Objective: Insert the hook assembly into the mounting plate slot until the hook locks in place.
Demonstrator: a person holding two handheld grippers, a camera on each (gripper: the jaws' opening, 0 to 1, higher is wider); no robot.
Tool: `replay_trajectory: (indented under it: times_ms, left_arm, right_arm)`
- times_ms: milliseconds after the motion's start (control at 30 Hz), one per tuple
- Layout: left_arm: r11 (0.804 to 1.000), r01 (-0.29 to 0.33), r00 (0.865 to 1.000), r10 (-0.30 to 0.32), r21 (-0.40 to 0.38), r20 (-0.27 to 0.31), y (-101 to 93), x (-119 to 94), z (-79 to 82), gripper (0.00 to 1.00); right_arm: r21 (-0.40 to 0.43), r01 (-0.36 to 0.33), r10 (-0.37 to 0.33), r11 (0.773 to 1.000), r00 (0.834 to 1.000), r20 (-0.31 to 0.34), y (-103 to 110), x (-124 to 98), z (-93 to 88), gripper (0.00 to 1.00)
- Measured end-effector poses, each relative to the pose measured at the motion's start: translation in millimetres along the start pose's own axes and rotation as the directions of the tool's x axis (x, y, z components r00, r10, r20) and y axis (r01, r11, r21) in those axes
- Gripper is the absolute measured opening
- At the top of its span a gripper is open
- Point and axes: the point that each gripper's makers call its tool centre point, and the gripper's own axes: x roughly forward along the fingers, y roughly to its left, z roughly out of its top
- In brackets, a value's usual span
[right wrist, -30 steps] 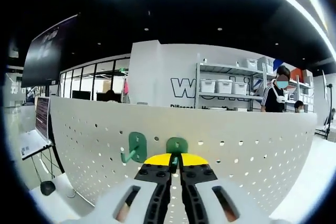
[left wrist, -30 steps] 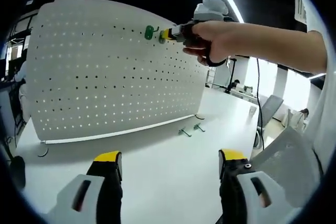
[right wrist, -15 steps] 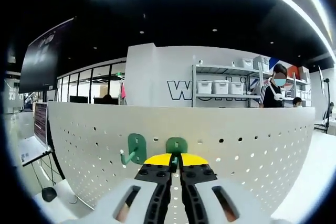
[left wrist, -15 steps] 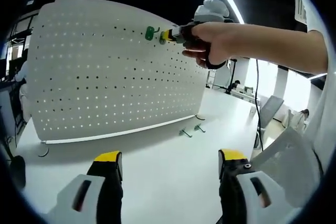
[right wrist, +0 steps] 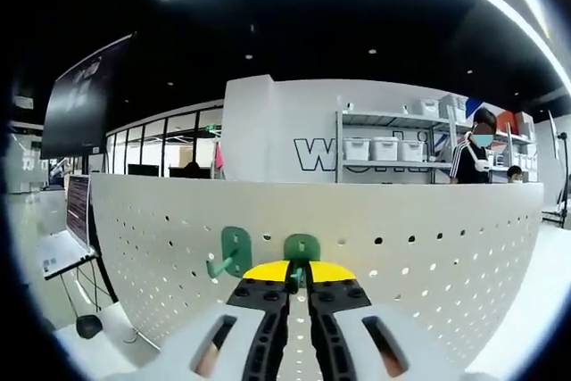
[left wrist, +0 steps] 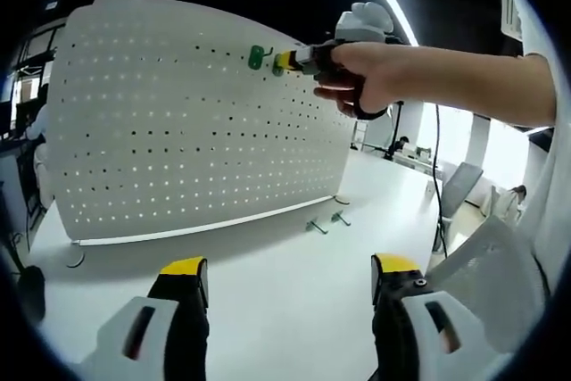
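Observation:
A white pegboard mounting plate (left wrist: pixel 178 113) stands upright on the table. One green hook (right wrist: pixel 230 252) hangs near its top edge. My right gripper (right wrist: pixel 299 276) is shut on a second green hook (right wrist: pixel 302 246), whose back plate is pressed against the board (right wrist: pixel 428 238) just right of the first. In the left gripper view, a hand holds that right gripper (left wrist: pixel 290 60) up at the board beside the mounted hook (left wrist: pixel 257 57). My left gripper (left wrist: pixel 285 278) is open low over the table with nothing between its fingers.
Two more green hooks (left wrist: pixel 324 220) lie on the white table (left wrist: pixel 268 283) by the board's right foot. A cable (left wrist: pixel 439 176) hangs from the raised hand. Shelves with bins (right wrist: pixel 384 149) and a person (right wrist: pixel 471 160) stand behind the board.
The right gripper with its hook has crept slightly right along the top of the board. The left gripper has stayed still.

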Motion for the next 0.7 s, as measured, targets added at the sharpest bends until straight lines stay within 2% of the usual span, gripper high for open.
replay_trajectory:
  times_ms: [133,300,433,700]
  left_arm:
    - [1.0,-0.005,1.0,0.005,0.0,-0.002,1.1,0,-0.1,0.77]
    - [1.0,-0.008,1.0,0.008,0.001,-0.003,1.6,-1,0.0,0.77]
    - [1.0,-0.01,1.0,0.01,-0.006,0.001,2.5,-1,0.5,0.77]
    - [1.0,-0.01,1.0,0.01,-0.012,0.0,2.5,-1,-0.5,0.77]
  right_arm:
    - [-0.021,-0.03,0.03,0.999,1.0,-0.002,2,0,-0.1,0.05]
    - [-0.058,-0.09,0.09,0.994,0.996,0.005,9,-3,-0.7,0.13]
    - [-0.096,-0.126,0.125,0.987,0.992,-0.016,11,-6,-6.6,0.21]
    - [-0.098,-0.167,0.165,0.981,0.986,-0.03,14,-12,-16.1,0.44]
